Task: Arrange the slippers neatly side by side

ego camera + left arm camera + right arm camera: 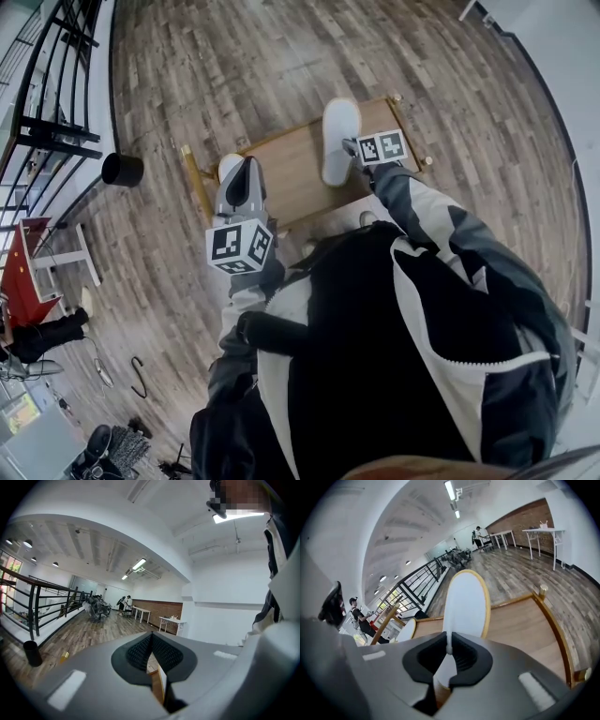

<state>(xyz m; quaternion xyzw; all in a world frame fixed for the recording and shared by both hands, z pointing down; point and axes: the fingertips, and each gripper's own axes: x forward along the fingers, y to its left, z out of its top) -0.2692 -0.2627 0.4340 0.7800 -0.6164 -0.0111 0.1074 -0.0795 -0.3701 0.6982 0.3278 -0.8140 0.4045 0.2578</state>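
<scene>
Looking down, we see the wooden surface (pixel 291 178) (pixel 520 625) standing on the plank floor (pixel 281 56). Our right arm (pixel 441 220) reaches over the surface's right end with the wrist tilted down, and our left forearm (pixel 246 300) is held level above its left end. One white slipper (pixel 339 131) (pixel 466 604) stretches across the surface's right half, and a second slipper (pixel 228 167) (pixel 407 631) sits at its left edge. The right claw (pixel 352 148) (pixel 449 651) pinches the white slipper's near rim between its pads. The left claw (pixel 246 173) (pixel 152 656), over the surface's left end, is pressed together on nothing.

bare tray (pixel 291 164) between slippers (pixel 339 141), open floor (pixel 234 66) beyond, black bin (pixel 122 170) far left
</scene>
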